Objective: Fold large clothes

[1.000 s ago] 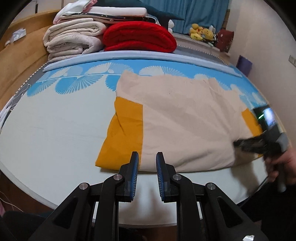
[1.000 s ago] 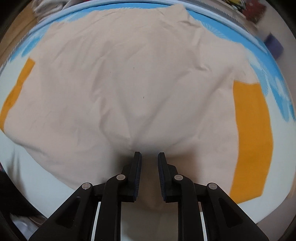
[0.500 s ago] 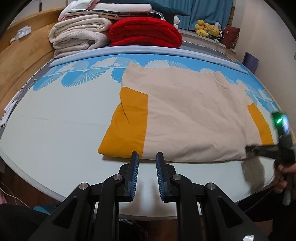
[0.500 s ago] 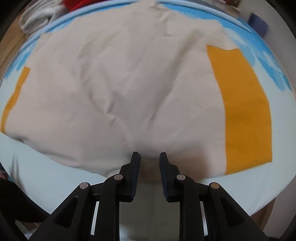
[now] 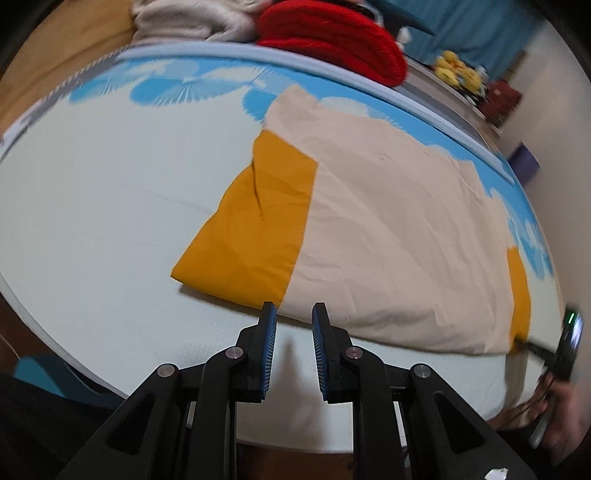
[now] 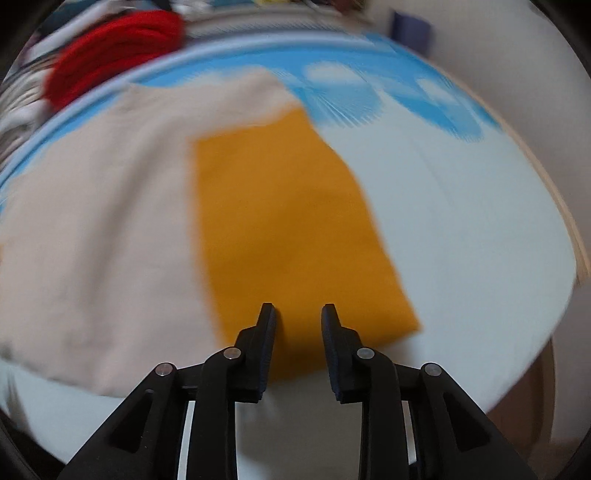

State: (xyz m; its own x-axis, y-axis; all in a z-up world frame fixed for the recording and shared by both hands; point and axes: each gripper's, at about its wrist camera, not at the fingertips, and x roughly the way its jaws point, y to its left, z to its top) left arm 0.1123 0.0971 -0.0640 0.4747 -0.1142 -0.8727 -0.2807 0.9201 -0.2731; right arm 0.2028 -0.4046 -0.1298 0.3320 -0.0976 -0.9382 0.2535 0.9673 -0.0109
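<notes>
We see a red blanket (image 5: 332,37) folded at the bed's (image 5: 92,221) far edge, cream blankets (image 5: 192,18) beside it, yellow plush toys (image 5: 456,70) beyond.

The large beige cloth garment with mustard-orange panels at both ends (image 5: 388,236) lies spread flat on my bed's pale sheet with the blue fan print (image 5: 110,221), folded into a broad rectangle. Its long near edge runs just ahead of me, close to the bed's front edge. The far edge reaches the blue printed band. The orange panel on my left side (image 5: 255,232) shows a dark crease and soft wrinkles; its outer corner points toward me. The orange panel on my right side (image 6: 291,229) lies smooth, its near corner close to the sheet's front edge. The beige middle is lightly rumpled.
</notes>
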